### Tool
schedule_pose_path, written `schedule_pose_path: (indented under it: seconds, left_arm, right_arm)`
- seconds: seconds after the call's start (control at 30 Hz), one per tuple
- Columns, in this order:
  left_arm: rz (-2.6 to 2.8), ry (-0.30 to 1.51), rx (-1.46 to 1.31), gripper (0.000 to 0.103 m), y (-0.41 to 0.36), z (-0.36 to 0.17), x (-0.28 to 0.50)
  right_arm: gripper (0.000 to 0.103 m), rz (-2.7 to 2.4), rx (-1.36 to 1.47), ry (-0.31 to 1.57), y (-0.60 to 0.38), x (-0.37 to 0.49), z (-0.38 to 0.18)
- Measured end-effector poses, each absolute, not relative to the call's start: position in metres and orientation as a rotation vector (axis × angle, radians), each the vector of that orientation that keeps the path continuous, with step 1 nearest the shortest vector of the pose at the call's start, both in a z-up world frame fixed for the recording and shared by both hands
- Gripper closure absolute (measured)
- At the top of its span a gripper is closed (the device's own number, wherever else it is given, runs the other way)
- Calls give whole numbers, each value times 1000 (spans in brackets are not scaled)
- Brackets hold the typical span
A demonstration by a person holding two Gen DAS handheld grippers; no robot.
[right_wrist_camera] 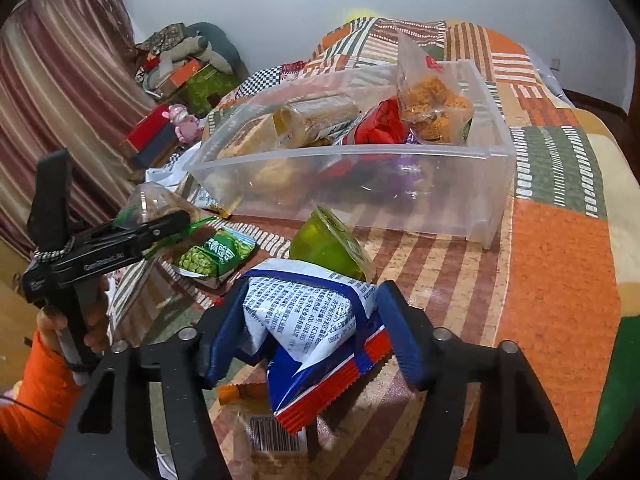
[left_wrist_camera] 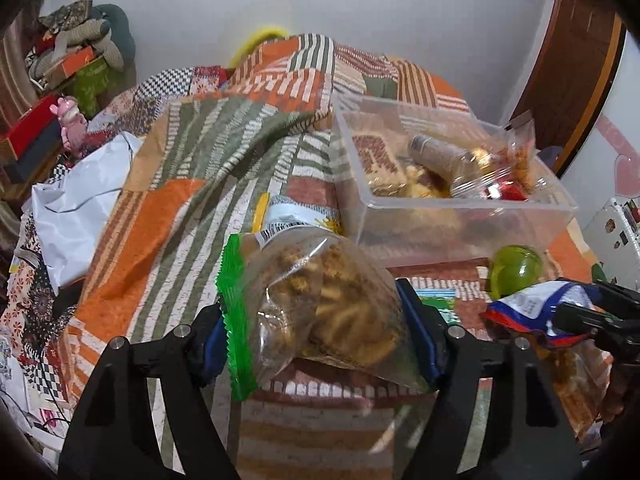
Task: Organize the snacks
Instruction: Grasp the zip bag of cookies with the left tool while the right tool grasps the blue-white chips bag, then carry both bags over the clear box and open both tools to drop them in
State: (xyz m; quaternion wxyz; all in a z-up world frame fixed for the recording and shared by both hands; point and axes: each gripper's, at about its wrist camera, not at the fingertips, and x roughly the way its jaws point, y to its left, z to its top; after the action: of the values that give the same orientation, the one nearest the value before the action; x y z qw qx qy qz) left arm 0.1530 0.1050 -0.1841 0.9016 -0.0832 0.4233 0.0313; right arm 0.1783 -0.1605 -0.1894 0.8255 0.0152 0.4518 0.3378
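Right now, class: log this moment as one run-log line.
left gripper: shut on clear cookie bag | right gripper: shut on blue-white packet | clear bin: partly filled | green jelly cup: on bedspread

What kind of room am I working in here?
Likely a bedroom: the snacks lie on a patchwork striped quilt over a bed, with striped pink-brown curtains and a pile of clothes and boxes by the wall.

The bin sits on the bed, toward its far end, with several snack bags lying in it. Just before the bin's near wall a jelly cup rests on the bed. Left of the cup lies a pea packet. Nearer than the cup, a barcode packet lies by the bed's near edge.
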Motion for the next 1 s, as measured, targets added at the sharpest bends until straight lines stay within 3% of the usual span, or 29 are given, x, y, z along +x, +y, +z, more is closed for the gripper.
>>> schedule_pose_path:
  seconds: [0.17, 1.0]
  left_arm:
    - [60, 834, -163, 30, 99, -165, 137]
    - [-35, 677, -137, 30, 57, -100, 138]
  right_arm:
    - [59, 711, -3, 919, -160, 170, -181]
    - [59, 645, 101, 700, -186, 182, -111]
